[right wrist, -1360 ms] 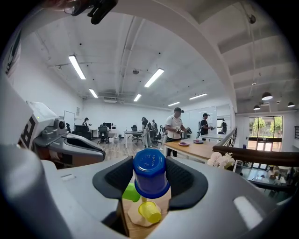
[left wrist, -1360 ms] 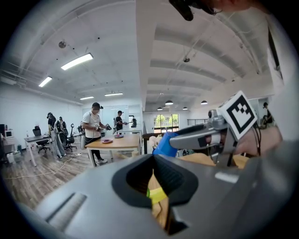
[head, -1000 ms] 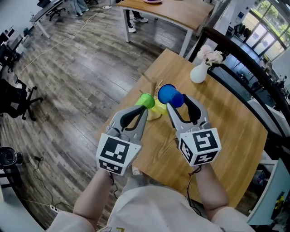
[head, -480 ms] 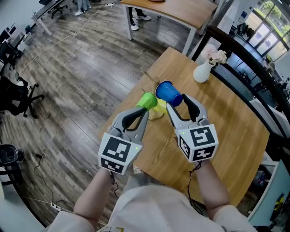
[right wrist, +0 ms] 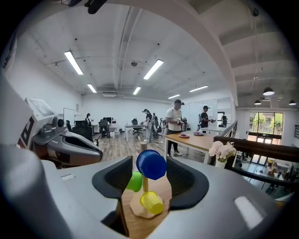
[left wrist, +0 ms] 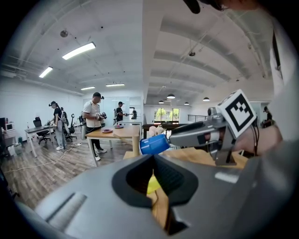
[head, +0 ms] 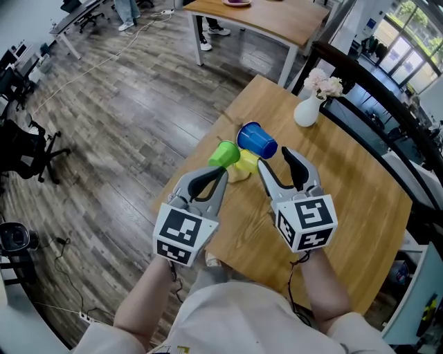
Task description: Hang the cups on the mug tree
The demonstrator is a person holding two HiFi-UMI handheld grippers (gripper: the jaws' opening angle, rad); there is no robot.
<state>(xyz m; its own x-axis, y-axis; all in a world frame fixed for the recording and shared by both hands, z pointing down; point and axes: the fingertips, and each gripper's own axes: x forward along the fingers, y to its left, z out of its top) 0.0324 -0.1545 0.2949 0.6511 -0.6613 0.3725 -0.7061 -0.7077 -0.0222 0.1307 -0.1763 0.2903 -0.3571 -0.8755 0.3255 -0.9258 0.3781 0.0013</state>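
The wooden mug tree (head: pixel 235 177) stands near the table's left edge. It carries a blue cup (head: pixel 257 140) on top, a green cup (head: pixel 223 153) on the left and a yellow cup (head: pixel 243 163) low down. My right gripper (head: pixel 275 159) is open; its jaws have just been opening. The blue cup (right wrist: pixel 151 165) hangs just beyond its tips, untouched by the pads. In the right gripper view the green cup (right wrist: pixel 135 181) and yellow cup (right wrist: pixel 152 201) show below it. My left gripper (head: pixel 220 173) is shut and holds nothing, close to the green cup.
A white vase of pale flowers (head: pixel 305 109) stands at the far side of the wooden table (head: pixel 339 193). A dark railing (head: pixel 377 90) runs along the right. A second table (head: pixel 256 15) and an office chair (head: pixel 21 148) stand on the floor beyond.
The blue cup was between my right jaws; now it stays on the tree and the right gripper has drawn back a little toward me. The left gripper has barely moved.
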